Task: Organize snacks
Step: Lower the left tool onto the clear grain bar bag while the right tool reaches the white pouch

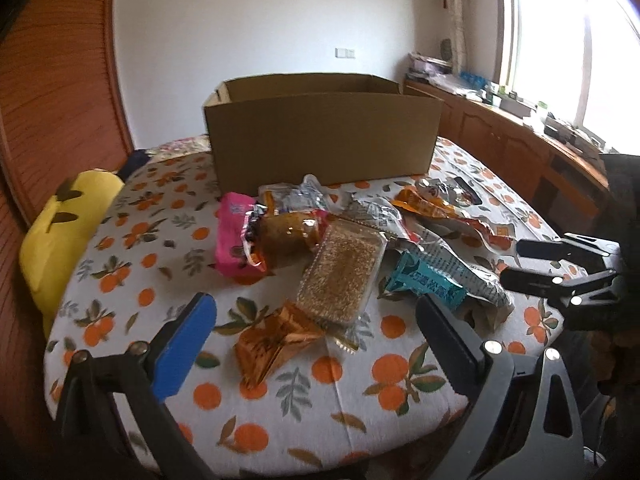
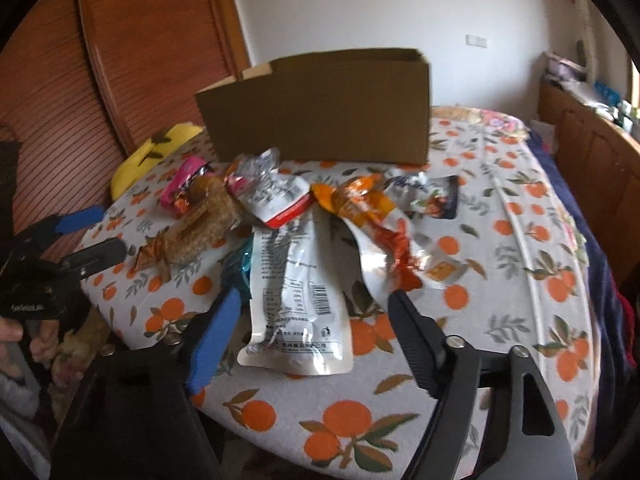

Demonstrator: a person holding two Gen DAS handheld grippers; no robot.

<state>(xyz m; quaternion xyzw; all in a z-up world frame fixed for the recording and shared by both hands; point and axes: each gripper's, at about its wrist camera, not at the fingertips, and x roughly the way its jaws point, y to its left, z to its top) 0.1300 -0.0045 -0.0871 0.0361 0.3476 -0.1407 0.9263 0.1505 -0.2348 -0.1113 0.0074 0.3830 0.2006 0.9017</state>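
**Hovering over the snack pile, both grippers empty**

Spreading wide, my left gripper [image 1: 316,340] holds nothing; its blue pad [image 1: 182,344] sits at the lower left of the left wrist view, the black finger [image 1: 448,344] at lower right. Between them, low in the frame, lies a crinkled gold foil packet [image 1: 272,342], and just above it a clear tray of seeded bars [image 1: 344,272]. My right gripper [image 2: 312,332] is equally parted and empty, straddling the bottom of a long white pouch [image 2: 296,300] at centre of the right wrist view.

The snacks lie heaped mid-frame: a pink pack [image 1: 232,236] at left, a teal wrapper [image 1: 424,284], orange sachets [image 2: 360,200]. Behind them, upper centre, stands the open cardboard box [image 1: 320,136] on the orange-print cloth [image 1: 400,392].

I judge all of it light. The foil and pouches look soft and slippery, so I would pinch a flat sealed edge, not the puffed middle. The clear tray seems stiffer but crushable; I would take it gently across its short sides.
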